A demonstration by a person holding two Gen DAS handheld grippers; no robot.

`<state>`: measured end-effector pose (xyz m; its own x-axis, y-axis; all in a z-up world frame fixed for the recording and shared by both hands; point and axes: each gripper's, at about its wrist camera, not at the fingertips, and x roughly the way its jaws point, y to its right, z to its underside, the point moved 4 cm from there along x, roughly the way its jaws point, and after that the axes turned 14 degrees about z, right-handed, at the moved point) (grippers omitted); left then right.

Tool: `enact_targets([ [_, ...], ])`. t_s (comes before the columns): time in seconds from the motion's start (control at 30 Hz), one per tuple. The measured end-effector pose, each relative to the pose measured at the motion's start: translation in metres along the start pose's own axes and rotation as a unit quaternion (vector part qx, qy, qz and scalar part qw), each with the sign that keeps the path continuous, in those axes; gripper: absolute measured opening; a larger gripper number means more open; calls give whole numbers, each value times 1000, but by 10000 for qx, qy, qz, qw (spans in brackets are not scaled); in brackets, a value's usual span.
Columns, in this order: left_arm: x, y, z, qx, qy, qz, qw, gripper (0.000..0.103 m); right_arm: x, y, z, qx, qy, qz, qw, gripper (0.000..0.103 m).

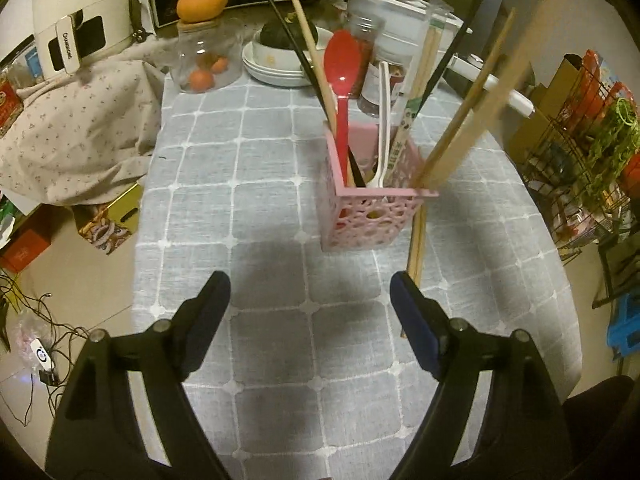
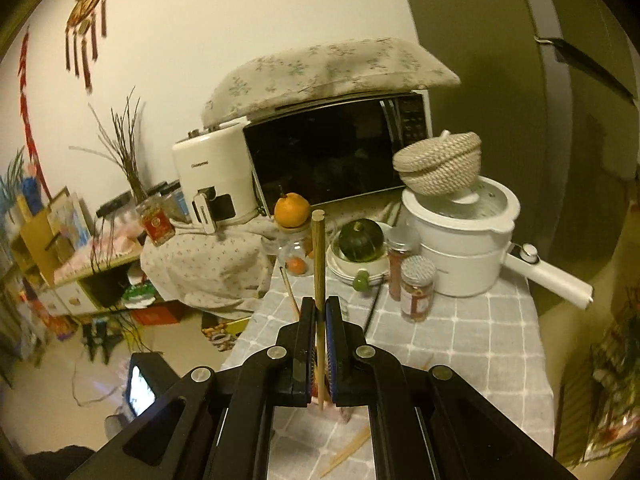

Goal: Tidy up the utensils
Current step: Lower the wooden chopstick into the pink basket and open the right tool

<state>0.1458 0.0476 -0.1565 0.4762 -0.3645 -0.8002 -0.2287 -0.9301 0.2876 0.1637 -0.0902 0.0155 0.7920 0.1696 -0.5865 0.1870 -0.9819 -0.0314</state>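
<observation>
A: Left tongs [image 1: 310, 292] stand wide with nothing between the jaws, over the checked cloth [image 1: 272, 340], short of the pink holder [image 1: 372, 216].

B: And the right tongs [image 2: 320, 312]?

A: Clamped on one wooden chopstick [image 2: 319, 256], which stands upright between the pads, its tip up before the microwave [image 2: 332, 148].

B: What's in the holder?

A: Red spoon [image 1: 341, 64], white fork [image 1: 384, 120], black and wooden chopsticks, a wrapped pair, all leaning out of the top. Two blurred wooden sticks [image 1: 472, 112] slant over its right corner.

B: Anything loose?

A: A wooden pair [image 1: 416, 248] lies on the cloth just right of the holder, beside the left tongs' right finger.
</observation>
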Motion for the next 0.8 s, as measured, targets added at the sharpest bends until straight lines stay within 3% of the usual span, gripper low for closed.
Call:
enact_targets([
  [0.33,-3,6,0,22,-19,142,9999,82,33,-37,0,-461,217,211,9985,5],
  [0.8,-5,6,0,-1,-2,192,9998,82,50,-40,-2,-555,373,470,9967,5],
])
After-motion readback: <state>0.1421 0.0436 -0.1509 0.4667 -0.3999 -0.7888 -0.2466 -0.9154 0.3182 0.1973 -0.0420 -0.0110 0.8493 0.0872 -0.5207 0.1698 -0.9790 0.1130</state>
